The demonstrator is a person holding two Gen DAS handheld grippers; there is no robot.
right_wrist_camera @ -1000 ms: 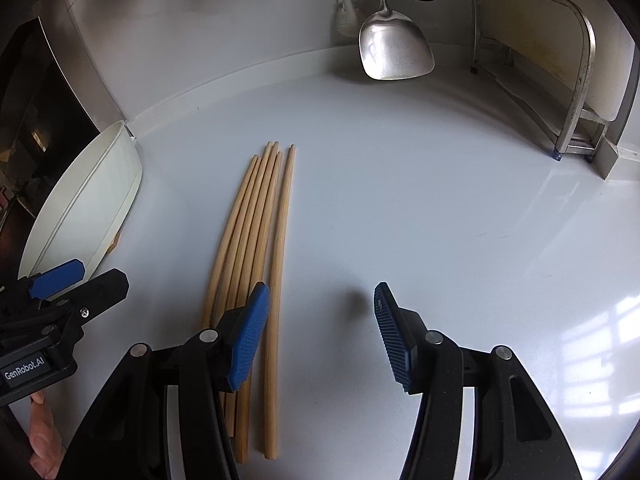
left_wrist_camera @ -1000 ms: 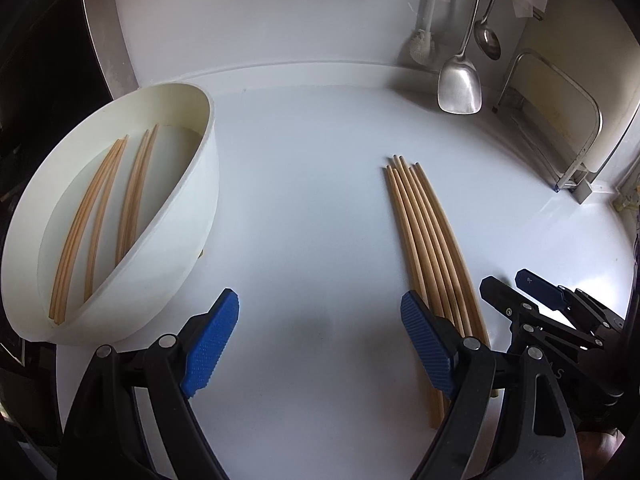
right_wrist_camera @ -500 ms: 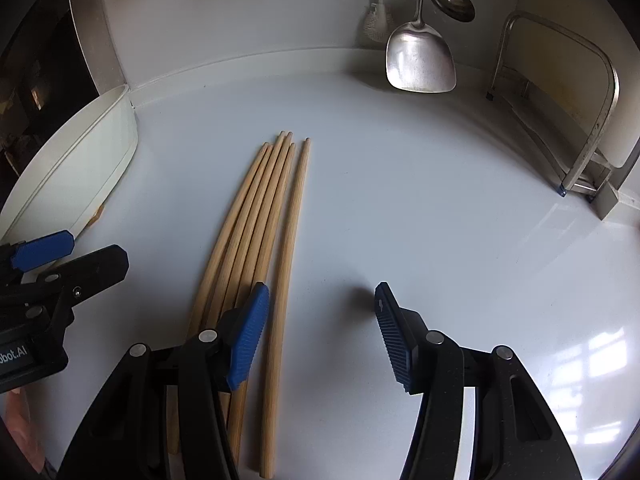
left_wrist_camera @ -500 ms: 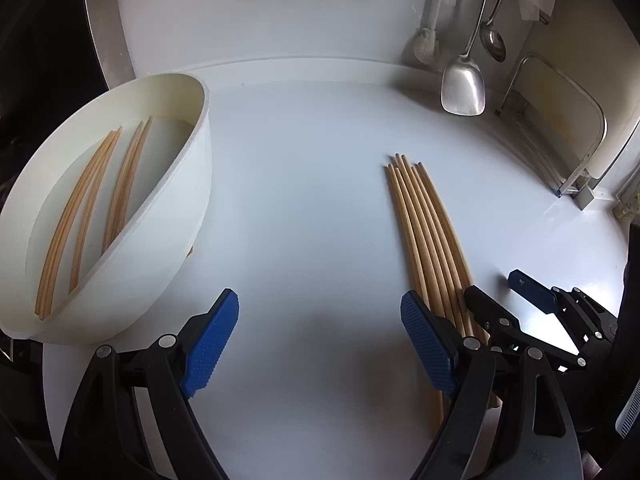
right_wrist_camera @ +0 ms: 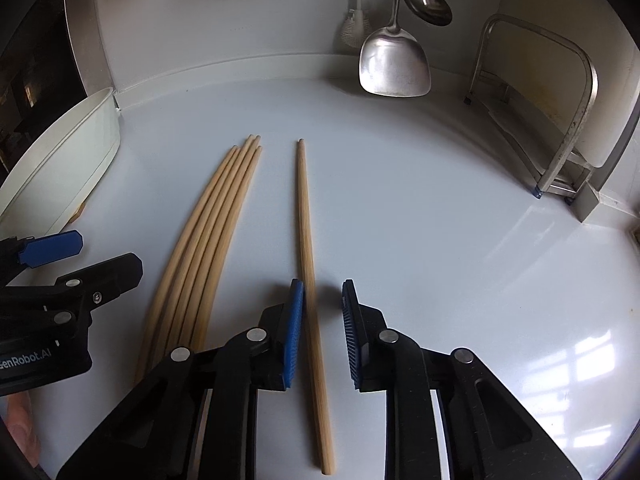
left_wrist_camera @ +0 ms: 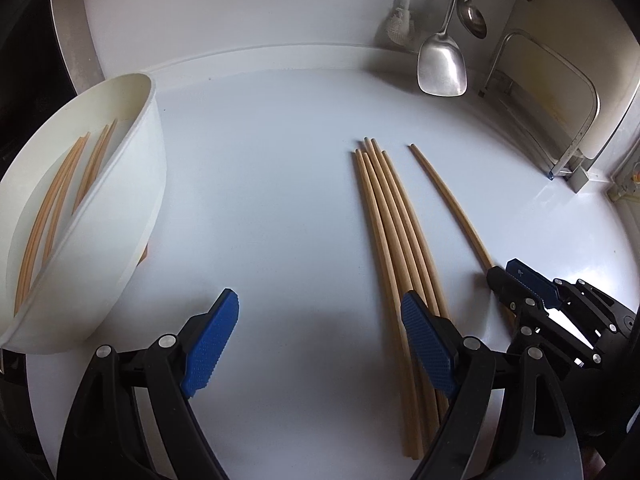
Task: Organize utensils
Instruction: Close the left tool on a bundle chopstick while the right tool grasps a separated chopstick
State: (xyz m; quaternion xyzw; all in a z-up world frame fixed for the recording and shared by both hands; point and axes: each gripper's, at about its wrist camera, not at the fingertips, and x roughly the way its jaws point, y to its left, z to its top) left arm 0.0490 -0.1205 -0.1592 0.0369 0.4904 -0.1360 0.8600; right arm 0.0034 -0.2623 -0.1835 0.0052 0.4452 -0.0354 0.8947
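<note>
Right gripper (right_wrist_camera: pixel 320 332): jaws partly open, straddling one single chopstick (right_wrist_camera: pixel 307 232) that lies on the white counter (right_wrist_camera: pixel 440 240). Left pad looks to touch the stick; right pad stands off with a clear gap. Not clamped.

Left gripper (left_wrist_camera: pixel 320 344): jaws wide open, holding nothing, low over the counter to the left of the bundle.

Chopstick count on counter: 1 single stick, plus a bundle of chopsticks (left_wrist_camera: pixel 394 232) just to its left; five tips countable in the right wrist view. Bundle and single stick lie apart, both running near to far.

White bowl (left_wrist_camera: pixel 132 216) at far left: about 4 chopsticks in the bowl (left_wrist_camera: pixel 60 184), exact count uncertain.

Far wall: 1 metal spatula (right_wrist_camera: pixel 394 64), 1 ladle (right_wrist_camera: pixel 428 0), 1 brush (right_wrist_camera: pixel 354 28), all hanging. Metal rack (right_wrist_camera: pixel 560 120) at far right.
</note>
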